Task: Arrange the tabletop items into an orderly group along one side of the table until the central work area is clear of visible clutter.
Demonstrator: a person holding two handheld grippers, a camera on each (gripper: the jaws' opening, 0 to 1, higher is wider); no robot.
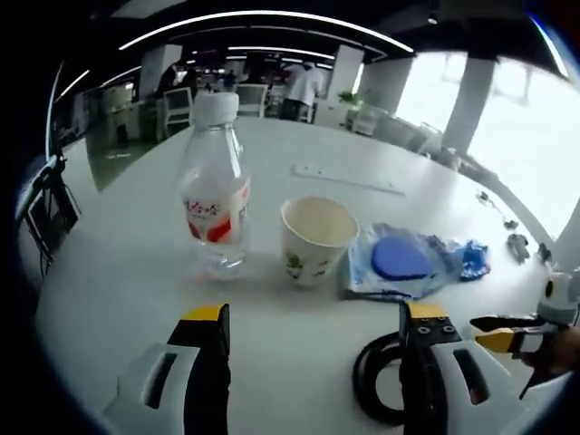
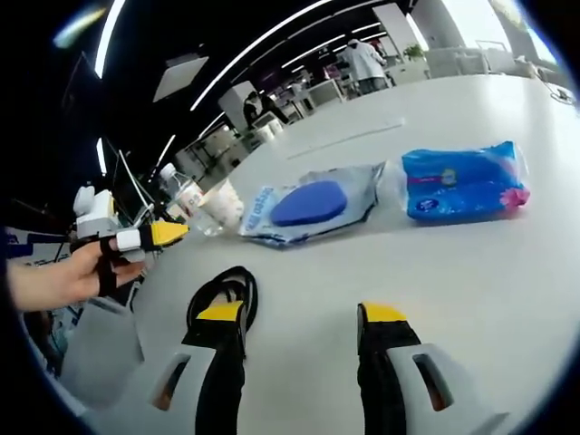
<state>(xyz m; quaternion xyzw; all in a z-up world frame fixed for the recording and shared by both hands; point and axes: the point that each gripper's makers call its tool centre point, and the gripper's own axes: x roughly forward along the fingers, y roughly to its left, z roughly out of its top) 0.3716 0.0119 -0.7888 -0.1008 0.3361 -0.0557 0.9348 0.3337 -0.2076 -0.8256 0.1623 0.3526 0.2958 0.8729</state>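
1. In the left gripper view the left gripper point(image 1: 314, 326) hovers low over the white round table point(image 1: 136, 272), its black, yellow-tipped jaws spread apart with nothing between them.
2. In the right gripper view the right gripper point(image 2: 303, 314) likewise has its jaws spread wide and empty above the table.
3. A black coiled cable ring point(image 1: 376, 381) lies on the table by the left gripper's right jaw; in the right gripper view it sits by the left jaw.
4. Beyond the left gripper stand a clear plastic water bottle with a white cap and red label point(image 1: 214, 186) and, just right of it, a white paper cup point(image 1: 315, 239), open and upright.
5. Right of the cup lies a clear plastic pouch holding a blue oval pad point(image 1: 399, 261).
6. Farther right lies a blue tissue packet point(image 2: 464, 181), apart from the pouch.
7. A hand point(image 2: 63, 276) holds the left gripper at the right gripper view's left side.
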